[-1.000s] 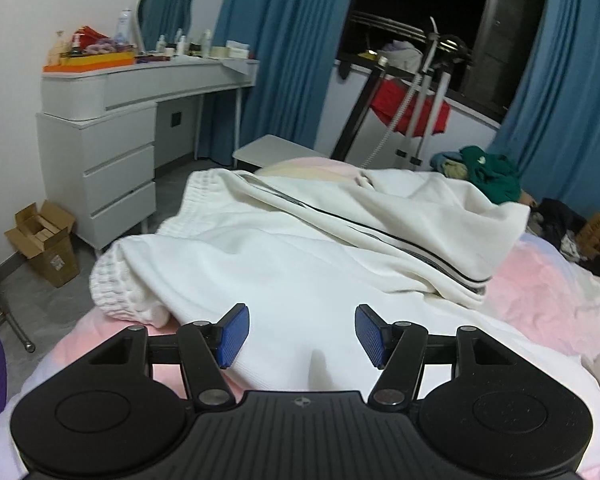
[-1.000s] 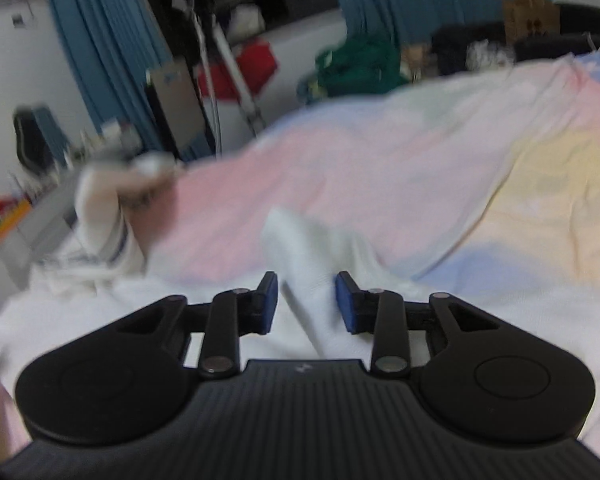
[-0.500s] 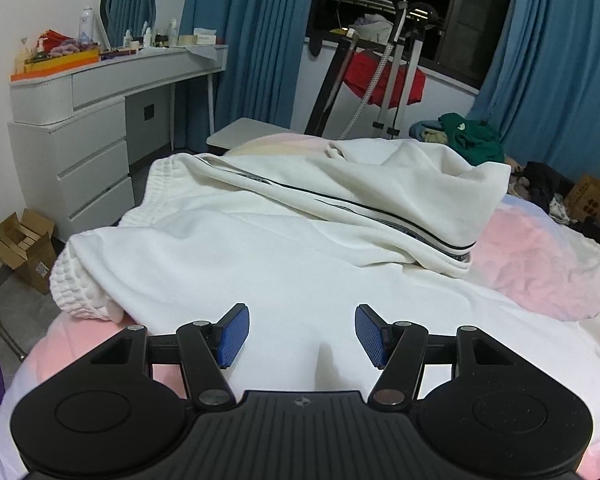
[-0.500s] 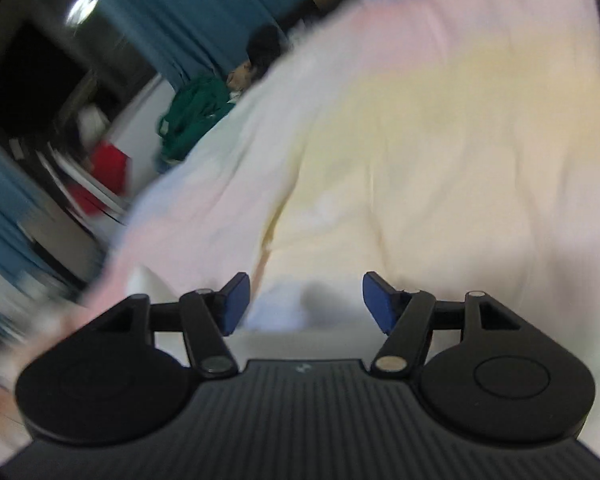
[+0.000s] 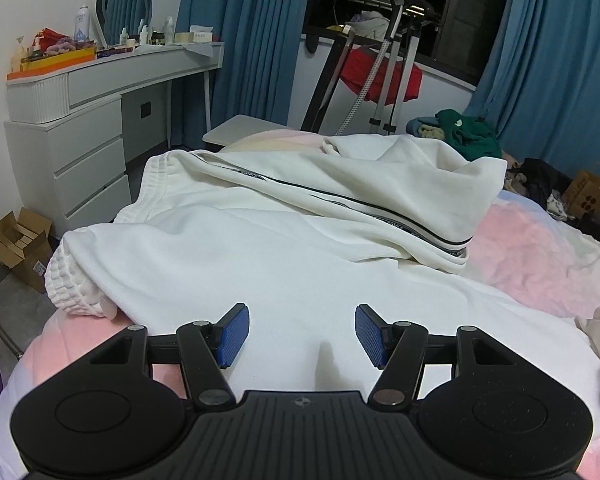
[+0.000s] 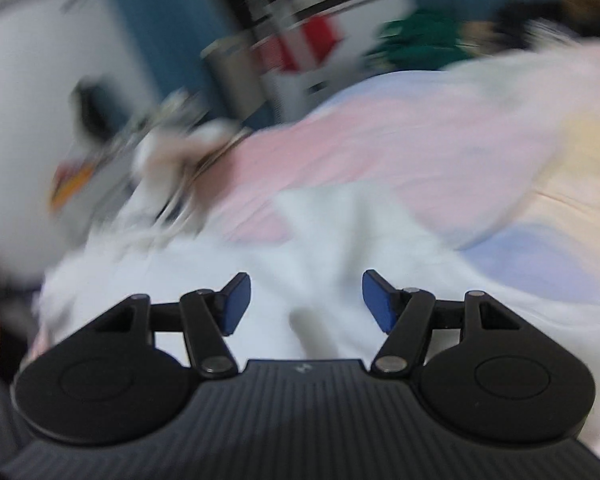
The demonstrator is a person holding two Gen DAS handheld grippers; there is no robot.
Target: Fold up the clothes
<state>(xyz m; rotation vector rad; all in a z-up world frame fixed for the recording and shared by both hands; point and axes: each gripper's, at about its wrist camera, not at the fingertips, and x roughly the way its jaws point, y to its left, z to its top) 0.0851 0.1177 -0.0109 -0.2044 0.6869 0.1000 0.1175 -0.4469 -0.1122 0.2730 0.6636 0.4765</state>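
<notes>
A white garment point(image 5: 284, 240) with a thin dark stripe lies spread over the pastel bedspread point(image 5: 540, 256), its far half folded back on itself. My left gripper point(image 5: 299, 334) hovers low over the garment's near part, jaws open, nothing between the blue pads. In the blurred right wrist view the same white garment point(image 6: 320, 248) lies below my right gripper point(image 6: 306, 304), which is open with only cloth beneath it, not pinched. A ribbed cuff point(image 5: 72, 284) bunches at the left bed edge.
A white dresser point(image 5: 76, 148) with bottles and a mirror stands at left, a cardboard box point(image 5: 20, 248) on the floor beside it. Blue curtains point(image 5: 244, 40), a drying rack with a red cloth point(image 5: 380, 76) and a green clothes pile point(image 5: 468, 132) sit beyond the bed.
The right gripper's jaws widened from nearly shut to open, and its view swung away over the bedspread and back to the garment. The left gripper shifted slightly at first, then held still.
</notes>
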